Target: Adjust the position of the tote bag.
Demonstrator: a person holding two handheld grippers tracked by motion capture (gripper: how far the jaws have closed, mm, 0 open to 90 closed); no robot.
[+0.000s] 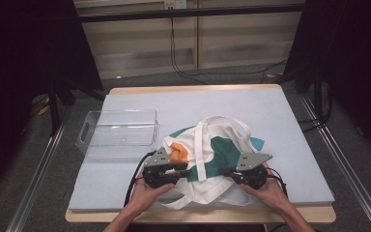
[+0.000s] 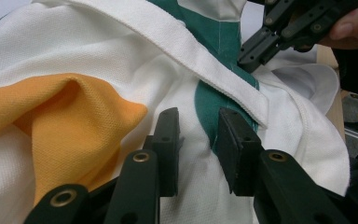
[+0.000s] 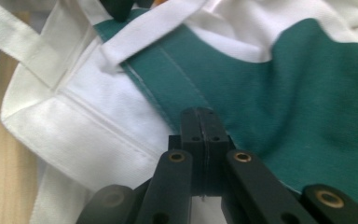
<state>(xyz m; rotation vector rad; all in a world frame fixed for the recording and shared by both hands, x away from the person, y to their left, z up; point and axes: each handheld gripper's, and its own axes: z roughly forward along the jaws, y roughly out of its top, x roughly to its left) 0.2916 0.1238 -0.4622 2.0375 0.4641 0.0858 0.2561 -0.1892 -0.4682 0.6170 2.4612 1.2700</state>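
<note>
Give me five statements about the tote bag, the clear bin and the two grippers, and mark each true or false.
1. The tote bag is white with green and orange patches. True.
2. The left gripper is shut. False: its jaws stand apart over the cloth.
3. The right gripper has its jaws pressed together. True.
4. The clear bin holds the bag. False: the bin is empty and stands to the bag's left on the grey mat.
5. The bag lies folded flat. False: it lies crumpled, its straps loose across it.
</note>
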